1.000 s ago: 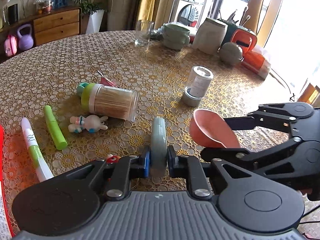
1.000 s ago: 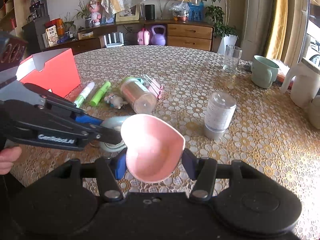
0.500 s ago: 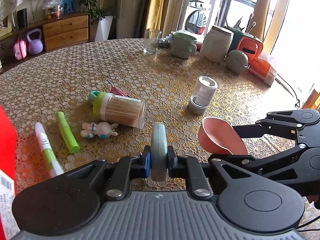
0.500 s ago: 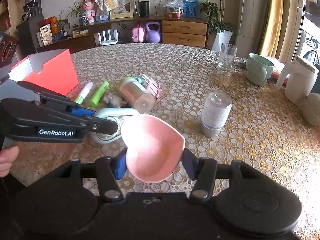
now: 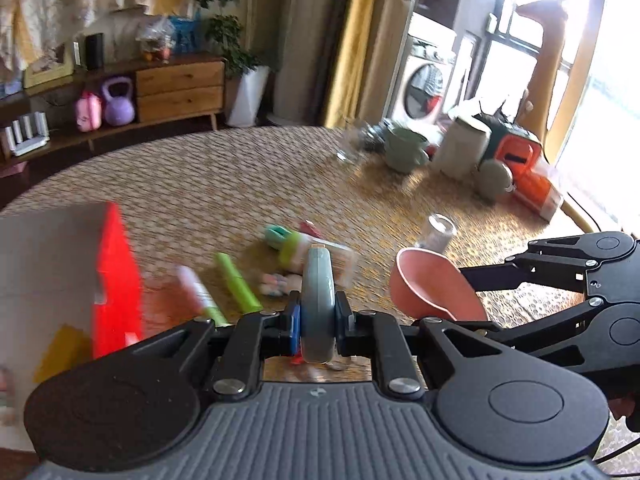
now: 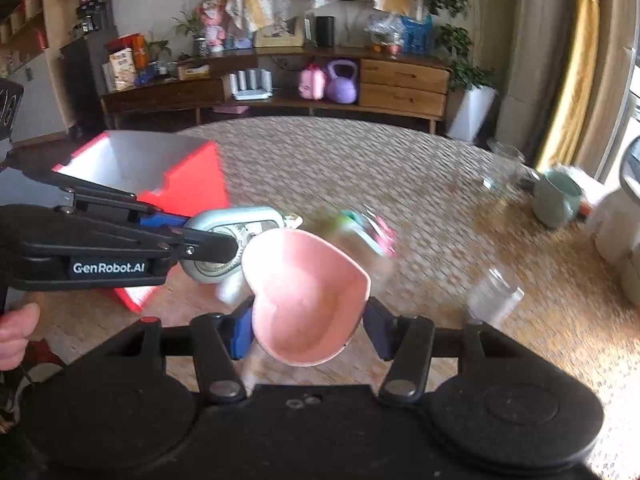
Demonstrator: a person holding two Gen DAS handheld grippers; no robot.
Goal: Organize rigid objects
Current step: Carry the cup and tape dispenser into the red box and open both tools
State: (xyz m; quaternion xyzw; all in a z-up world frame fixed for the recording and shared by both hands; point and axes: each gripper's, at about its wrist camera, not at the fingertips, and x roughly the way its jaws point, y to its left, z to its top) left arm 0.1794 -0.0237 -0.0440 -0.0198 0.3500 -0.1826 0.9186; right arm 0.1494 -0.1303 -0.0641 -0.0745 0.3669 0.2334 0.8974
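My left gripper [image 5: 318, 322] is shut on a flat grey-green tool [image 5: 317, 304] held edge-on; in the right wrist view the tool [image 6: 234, 226] shows a metal gear inside its loop. My right gripper [image 6: 307, 326] is shut on a pink heart-shaped bowl [image 6: 306, 300], which appears at the right in the left wrist view as the pink bowl [image 5: 430, 288]. Both are lifted above the table. A red open box [image 6: 176, 178] stands at the left. On the cloth, blurred, lie a green marker [image 5: 236, 284], a white-and-green pen [image 5: 200, 294], a toothpick jar [image 5: 312, 254] and a small rabbit toy [image 5: 276, 282].
A clear upturned bottle [image 6: 494, 294] stands to the right. At the far right edge are a glass [image 6: 500, 166], a green mug [image 6: 556, 198], a white jug [image 5: 460, 152] and an orange container [image 5: 524, 160]. A sideboard [image 6: 400, 80] lines the back wall. A person's hand [image 6: 14, 334] grips the left handle.
Both grippers have risen and swung left with their loads. The red box has come into fuller view and the table items have slid lower and blurred.
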